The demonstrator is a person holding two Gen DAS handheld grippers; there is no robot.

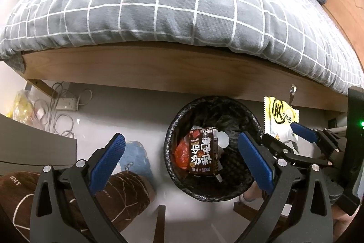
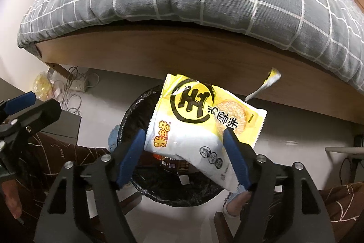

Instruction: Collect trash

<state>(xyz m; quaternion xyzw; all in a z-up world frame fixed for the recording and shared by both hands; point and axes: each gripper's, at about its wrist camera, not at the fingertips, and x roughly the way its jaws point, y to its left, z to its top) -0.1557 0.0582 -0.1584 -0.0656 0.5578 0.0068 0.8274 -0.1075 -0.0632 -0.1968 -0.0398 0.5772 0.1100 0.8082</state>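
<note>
Item: yellow snack wrapper (image 2: 204, 120), empty-looking, torn strip trailing from its upper corner. Location: between the jaws of our right gripper (image 2: 184, 158), directly above the trash bin (image 2: 136, 111). The jaws stand wide apart; the right pad seems to touch the wrapper's edge, the left pad stands clear, so we judge the wrapper released rather than gripped.

Item: trash bin, round, lined with a black bag, on the pale floor just beside the wooden bed frame (image 1: 159, 74). Contents seen from the left wrist: brown drink carton (image 1: 203, 150), red-orange wrapper (image 1: 182, 154).

Item: our left gripper (image 1: 182, 158), jaws open, nothing between them, hovering over the bin's near side.

Surroundings: grey checked duvet (image 1: 159, 3) on the bed; power strip (image 1: 67, 104) with tangled cables under the bed; light blue slipper (image 1: 134, 158) on the floor.

Step in hand: dropping the wrapper into the bin. Our judgement: drop nearly complete.

Next move calls for: confirming that the wrapper falls clear of the right pad and lands inside the liner, then lifting both grippers away to look for remaining trash.
</note>
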